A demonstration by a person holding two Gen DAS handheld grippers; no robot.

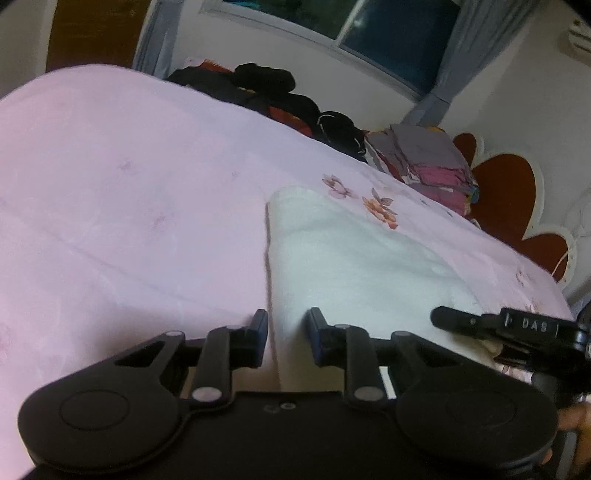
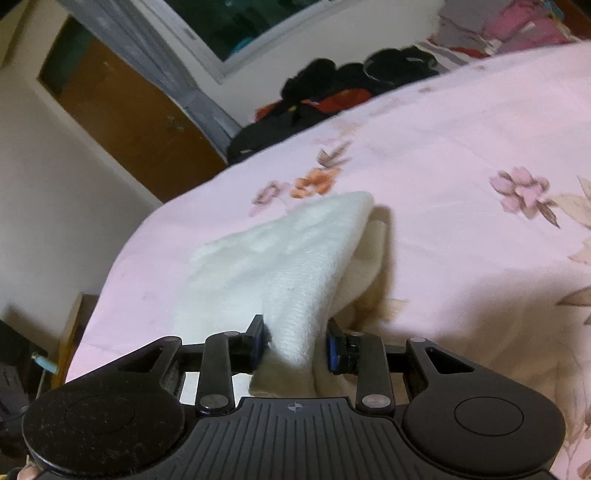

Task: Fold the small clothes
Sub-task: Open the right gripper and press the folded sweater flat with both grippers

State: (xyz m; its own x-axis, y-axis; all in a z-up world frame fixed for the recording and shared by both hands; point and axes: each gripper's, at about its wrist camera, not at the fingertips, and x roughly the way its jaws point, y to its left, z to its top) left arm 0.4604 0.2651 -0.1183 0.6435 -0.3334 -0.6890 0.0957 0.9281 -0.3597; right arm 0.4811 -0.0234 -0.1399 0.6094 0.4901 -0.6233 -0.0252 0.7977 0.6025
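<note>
A small white knitted garment (image 1: 354, 258) lies on the pink floral bedsheet (image 1: 129, 206). My left gripper (image 1: 289, 334) is open, its jaws on either side of the garment's near left edge, gripping nothing. In the right wrist view the garment (image 2: 280, 266) rises in a raised fold between the jaws of my right gripper (image 2: 295, 343). The jaws stand apart with the cloth between them, and the grip is not clear. The right gripper also shows at the right of the left wrist view (image 1: 480, 325), at the garment's near right corner.
A heap of dark clothes (image 1: 266, 92) and a stack of folded grey and pink clothes (image 1: 432, 166) lie along the bed's far edge under a window (image 1: 369, 33). A red and white headboard (image 1: 517, 199) is at the right. A brown door (image 2: 122, 110) stands beyond the bed.
</note>
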